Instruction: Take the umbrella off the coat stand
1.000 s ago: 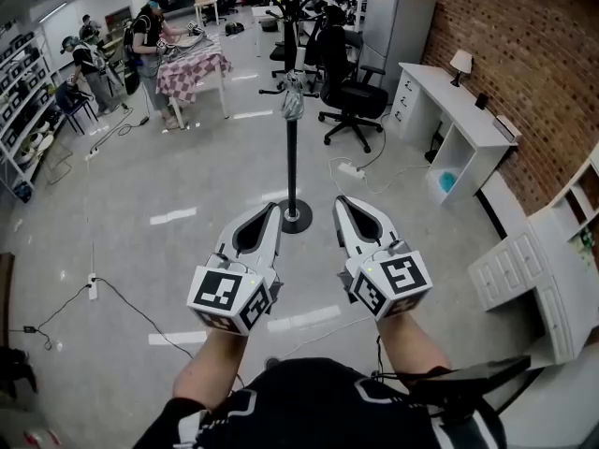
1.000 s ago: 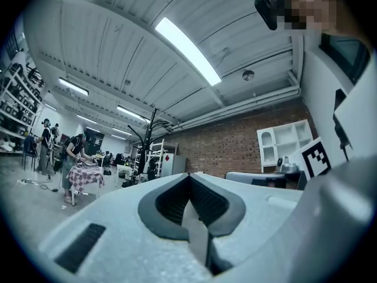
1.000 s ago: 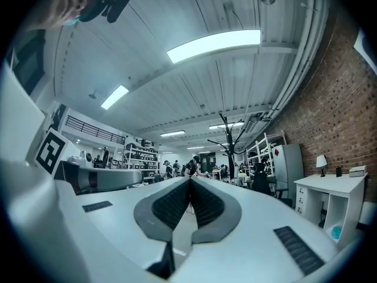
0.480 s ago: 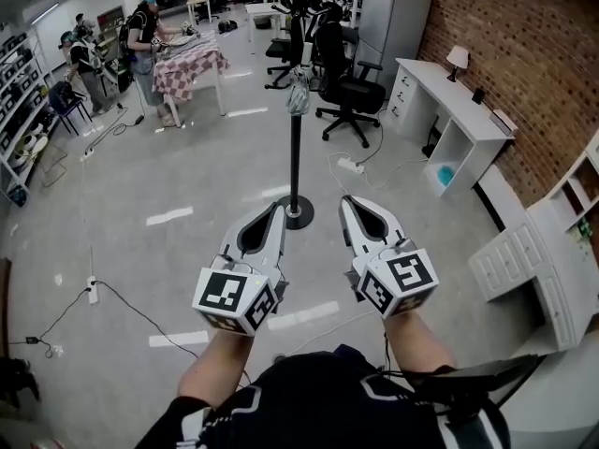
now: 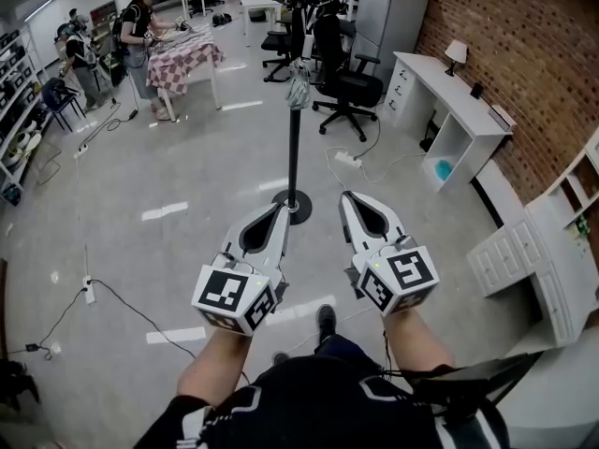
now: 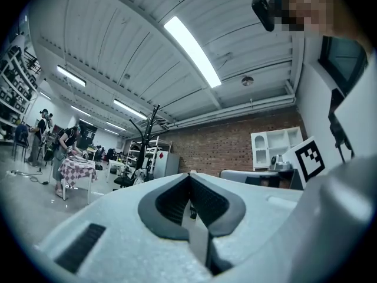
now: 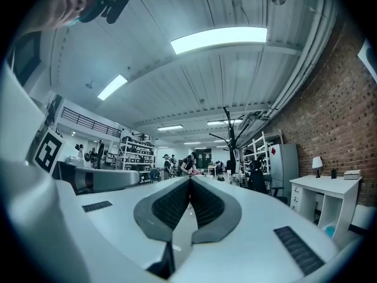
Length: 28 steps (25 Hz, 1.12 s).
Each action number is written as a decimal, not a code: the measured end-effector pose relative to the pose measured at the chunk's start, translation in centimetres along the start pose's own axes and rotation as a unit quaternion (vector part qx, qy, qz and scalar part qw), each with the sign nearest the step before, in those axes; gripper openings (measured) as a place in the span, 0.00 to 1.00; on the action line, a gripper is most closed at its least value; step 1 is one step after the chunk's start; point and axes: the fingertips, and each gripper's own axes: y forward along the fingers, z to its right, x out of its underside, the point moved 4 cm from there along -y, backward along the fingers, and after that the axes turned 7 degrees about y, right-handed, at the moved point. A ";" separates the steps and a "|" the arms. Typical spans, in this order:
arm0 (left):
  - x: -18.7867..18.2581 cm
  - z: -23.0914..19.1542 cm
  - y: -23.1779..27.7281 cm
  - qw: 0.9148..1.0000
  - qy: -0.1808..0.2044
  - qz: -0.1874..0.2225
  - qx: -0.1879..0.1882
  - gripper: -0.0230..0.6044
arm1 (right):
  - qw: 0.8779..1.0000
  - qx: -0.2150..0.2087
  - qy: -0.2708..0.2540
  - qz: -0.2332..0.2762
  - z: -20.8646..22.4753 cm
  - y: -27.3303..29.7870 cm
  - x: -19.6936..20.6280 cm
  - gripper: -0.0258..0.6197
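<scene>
A black coat stand (image 5: 294, 143) rises from a round base (image 5: 293, 208) on the grey floor ahead of me. A folded grey umbrella (image 5: 298, 88) hangs high on its pole. Both grippers are held side by side in front of me, short of the stand and well below the umbrella. My left gripper (image 5: 278, 210) is shut with nothing between its jaws, and my right gripper (image 5: 350, 200) is shut and empty too. The stand's branching top (image 6: 151, 121) shows far off in the left gripper view, and again as the stand's top (image 7: 229, 124) in the right gripper view.
A black office chair (image 5: 343, 84) stands just behind the stand. A white desk (image 5: 451, 101) with a lamp lines the brick wall on the right, with white drawers (image 5: 524, 262) nearer. People work at a checked-cloth table (image 5: 184, 63) at the back left. Cables (image 5: 126, 302) trail across the floor.
I have walked forward: the coat stand and its base are closer to the grippers, and a shoe now shows below them. Both grippers stay shut and level.
</scene>
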 end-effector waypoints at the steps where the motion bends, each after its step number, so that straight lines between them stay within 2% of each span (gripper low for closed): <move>1: 0.2 -0.1 0.5 1.000 0.001 -0.005 0.002 0.05 | 1.000 -0.002 0.001 0.000 0.4 0.4 0.0 0.04; 8: 0.6 -0.5 4.8 1.000 0.015 -0.021 0.006 0.05 | 1.000 -0.023 0.012 0.013 4.0 3.3 -0.5 0.04; 15: 0.4 -1.8 10.6 1.000 0.022 -0.015 -0.013 0.05 | 0.999 -0.036 0.018 0.018 9.0 6.5 -1.0 0.04; 21: 1.1 -2.4 15.2 1.000 0.013 -0.014 -0.017 0.05 | 0.998 -0.055 0.018 0.028 12.7 8.8 -1.5 0.04; 25: 1.2 -2.8 18.0 0.999 0.020 -0.016 -0.020 0.05 | 0.998 -0.043 0.023 0.033 15.7 10.3 -1.8 0.04; 28: 1.4 -3.0 19.7 0.999 0.020 -0.016 -0.029 0.05 | 0.998 -0.050 0.024 0.031 17.4 11.1 -1.8 0.04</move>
